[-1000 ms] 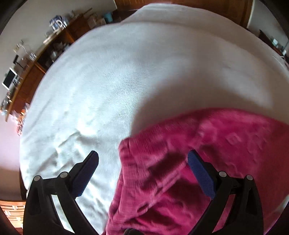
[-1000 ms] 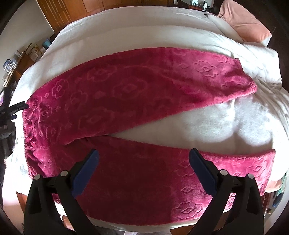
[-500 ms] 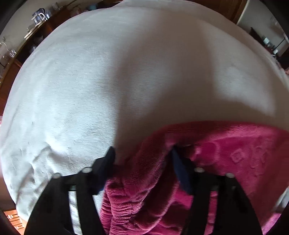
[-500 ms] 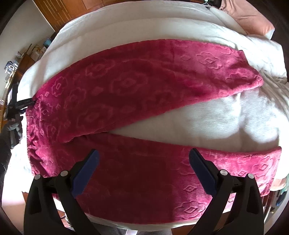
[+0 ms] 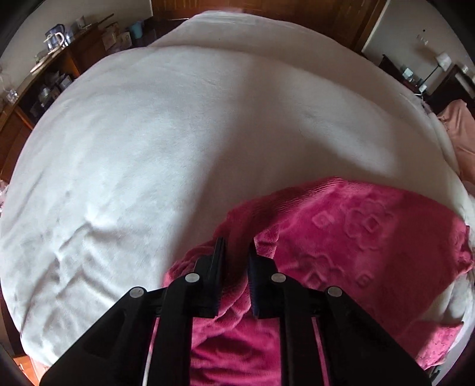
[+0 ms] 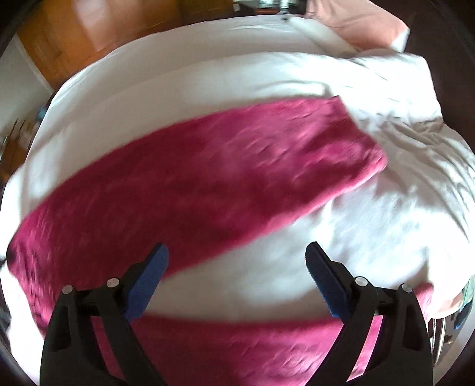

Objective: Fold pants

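A wide bed under a white fleecy blanket point(image 5: 166, 154) fills nearly everything, and most of its far half lies bare. At the head end, in the right wrist view, the white cover point(image 6: 400, 124) is rumpled into creases, with a salmon-pink pillow point(image 6: 356, 23) at the very edge. Dark wooden furniture point(image 5: 44, 89) crowded with small things runs along one side of the bed, and wooden doors point(image 6: 74, 38) stand beyond the foot.

The magenta plush pants with an embossed flower pattern point(image 6: 193, 184) lie spread along the near side of the bed. One leg runs diagonally up across the blanket to its cuff near the creased cover; the other leg runs along the bed's near edge, under the right gripper point(image 6: 237, 279). A white wedge of blanket shows between the two legs. That view is smeared by motion.

The right gripper hangs above that wedge, its blue-padded jaws wide apart with nothing between them, though they have just closed a touch.

At the waistband corner, the left gripper point(image 5: 236, 252) has just closed and now pinches a raised ridge of the plush between its black jaws, with the cloth bunched up around them. To its left the blanket is open right out to the bed's edge.
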Tool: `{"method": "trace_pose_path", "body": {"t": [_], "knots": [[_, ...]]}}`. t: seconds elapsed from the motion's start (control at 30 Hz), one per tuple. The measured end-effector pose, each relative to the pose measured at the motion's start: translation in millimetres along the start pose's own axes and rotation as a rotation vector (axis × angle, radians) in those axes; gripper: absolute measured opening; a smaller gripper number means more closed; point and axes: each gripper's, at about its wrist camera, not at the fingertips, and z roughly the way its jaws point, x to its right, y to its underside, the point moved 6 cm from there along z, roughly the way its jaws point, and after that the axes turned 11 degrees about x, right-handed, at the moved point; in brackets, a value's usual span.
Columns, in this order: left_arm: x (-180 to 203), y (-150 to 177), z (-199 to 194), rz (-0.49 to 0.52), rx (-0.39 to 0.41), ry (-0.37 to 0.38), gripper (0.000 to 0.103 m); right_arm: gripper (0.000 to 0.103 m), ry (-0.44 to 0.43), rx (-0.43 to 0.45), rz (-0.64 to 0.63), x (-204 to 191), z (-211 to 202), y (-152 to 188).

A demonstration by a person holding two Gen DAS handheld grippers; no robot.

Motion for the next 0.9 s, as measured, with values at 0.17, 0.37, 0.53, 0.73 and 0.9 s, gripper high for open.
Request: {"method": "trace_pose_path", "body": {"t": [0.17,0.37,0.53,0.73,0.9], "knots": [[-1,6,-26,-0.022,0.0,-0.039,0.014,0.094,0.022,-0.007,0.151,56,47,-65],[6,13,-52,-0.009,-0.009,-0.095,0.014,0.088,0.053,-0.045,0.259,95,113,-132],[17,28,-63,-0.026,-0.002,-0.122,0.014,0.083,0.067,-0.133,0.419,117,165,-164],[37,44,-75,-0.042,0.003,-0.133,0.014,0.073,0.132,-0.231,0.452,119,203,-172],[32,40,-66,-0.088,-0.003,-0.131,0.014,0.045,0.211,-0.252,0.418,120,209,-172]]}}
